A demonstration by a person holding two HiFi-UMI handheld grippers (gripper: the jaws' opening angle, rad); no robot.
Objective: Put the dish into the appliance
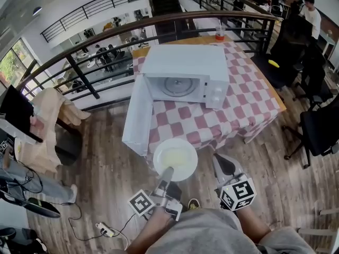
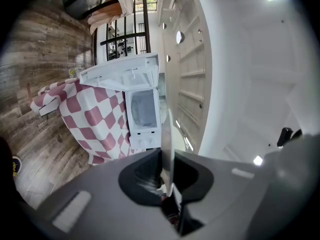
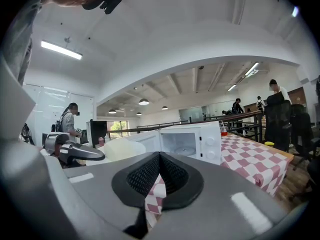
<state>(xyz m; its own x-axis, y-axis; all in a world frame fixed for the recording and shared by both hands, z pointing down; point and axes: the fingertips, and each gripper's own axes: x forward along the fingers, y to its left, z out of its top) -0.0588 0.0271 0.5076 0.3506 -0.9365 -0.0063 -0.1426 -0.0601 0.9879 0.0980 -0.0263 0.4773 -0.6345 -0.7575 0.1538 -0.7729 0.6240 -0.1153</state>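
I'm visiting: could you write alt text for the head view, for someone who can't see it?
Seen from above, the left gripper holds a round white plate by its rim before a white microwave oven whose door stands open. The oven sits on a red-and-white checked tablecloth; the right gripper beside the plate holds nothing.

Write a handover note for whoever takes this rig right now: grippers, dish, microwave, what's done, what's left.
The left gripper is shut on the rim of the white dish, held in front of the table, short of the microwave.
The right gripper is shut and empty, beside the dish.
The microwave stands on the checked cloth, its door swung open and its turntable bare.
Done: dish in grip, door open.
Left: carry the dish into the cavity, set it on the turntable, release; probably close the door.
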